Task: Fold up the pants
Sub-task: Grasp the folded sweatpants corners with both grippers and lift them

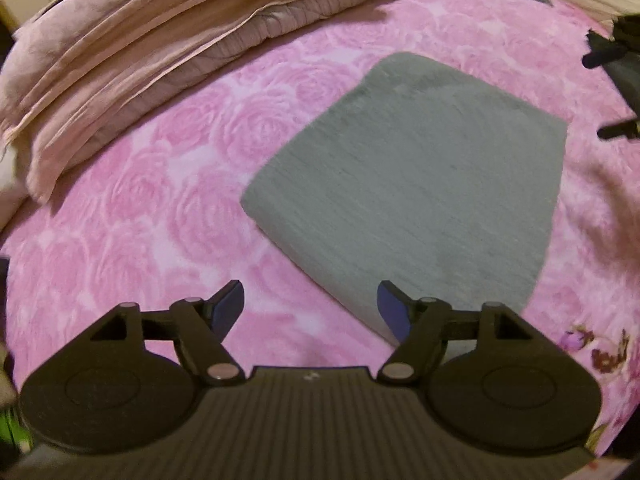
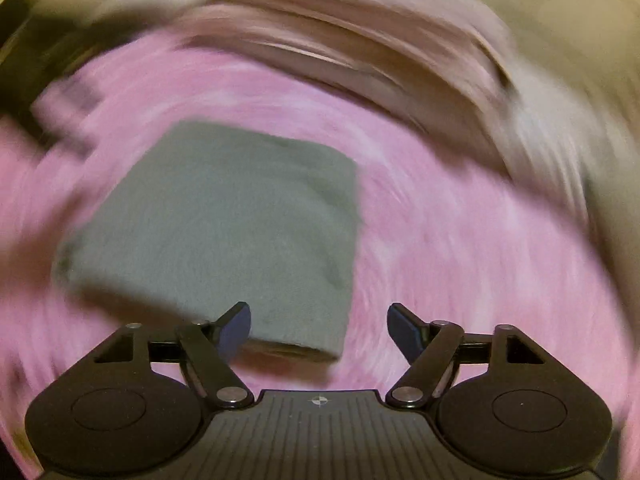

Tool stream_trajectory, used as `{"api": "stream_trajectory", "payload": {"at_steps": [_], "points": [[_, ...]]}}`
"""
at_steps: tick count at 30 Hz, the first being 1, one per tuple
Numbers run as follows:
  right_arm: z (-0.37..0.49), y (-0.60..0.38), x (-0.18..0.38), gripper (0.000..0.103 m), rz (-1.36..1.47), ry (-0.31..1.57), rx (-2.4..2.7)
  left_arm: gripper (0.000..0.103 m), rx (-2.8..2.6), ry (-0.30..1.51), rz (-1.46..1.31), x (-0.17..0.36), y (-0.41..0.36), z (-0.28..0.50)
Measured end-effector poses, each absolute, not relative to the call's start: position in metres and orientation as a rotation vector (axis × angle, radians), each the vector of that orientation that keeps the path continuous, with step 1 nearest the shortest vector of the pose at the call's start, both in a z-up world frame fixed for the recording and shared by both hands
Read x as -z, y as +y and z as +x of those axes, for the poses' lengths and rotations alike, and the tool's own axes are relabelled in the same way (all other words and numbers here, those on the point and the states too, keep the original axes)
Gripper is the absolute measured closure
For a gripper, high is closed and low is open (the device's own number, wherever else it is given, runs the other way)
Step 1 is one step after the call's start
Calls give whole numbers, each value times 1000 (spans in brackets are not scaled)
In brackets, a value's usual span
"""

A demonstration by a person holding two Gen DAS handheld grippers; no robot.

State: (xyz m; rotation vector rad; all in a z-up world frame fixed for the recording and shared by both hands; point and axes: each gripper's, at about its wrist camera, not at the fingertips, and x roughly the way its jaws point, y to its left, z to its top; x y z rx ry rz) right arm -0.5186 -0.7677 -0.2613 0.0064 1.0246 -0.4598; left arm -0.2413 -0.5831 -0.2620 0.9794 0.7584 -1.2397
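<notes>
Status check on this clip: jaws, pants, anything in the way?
Left gripper and right gripper: jaws open, empty. Grey pants folded flat on pink blanket. Nothing on them.

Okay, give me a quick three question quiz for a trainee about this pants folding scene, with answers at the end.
1. True or false: the grey pants lie folded into a compact block on the pink rose blanket.
2. Multiple choice: the left gripper is A) clamped on the pants, B) open and empty, C) out of view.
3. Fill in: behind the pants lies a pile of pale pink ____.

Key: 1 true; 2 B; 3 bedding. The right gripper also has its jaws open and empty.
</notes>
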Motion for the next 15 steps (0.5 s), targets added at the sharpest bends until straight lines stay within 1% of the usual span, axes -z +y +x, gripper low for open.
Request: {"api": "stream_trajectory", "payload": {"at_steps": [3, 5, 7, 8, 12, 14, 15], "points": [[-526, -738, 285, 25, -325, 1011, 237, 29, 1198, 728, 977, 262, -577, -281], [-530, -724, 313, 24, -525, 999, 110, 26, 1195, 700, 977, 266, -573, -307], [-532, -717, 342, 23, -687, 986, 28, 19, 1203, 642, 1007, 274, -569, -336], [-533, -716, 359, 23, -762, 984, -3, 18, 1206, 611, 1025, 278, -567, -348], [-531, -722, 412, 22, -964, 972, -52, 16, 1214, 518, 1077, 299, -560, -388], [-530, -726, 423, 17, -1008, 917, -58, 15, 1217, 459, 1114, 313, -556, -404], [-529, -729, 425, 17, -1012, 898, -62, 15, 1214, 426, 1132, 319, -553, -411]]}}
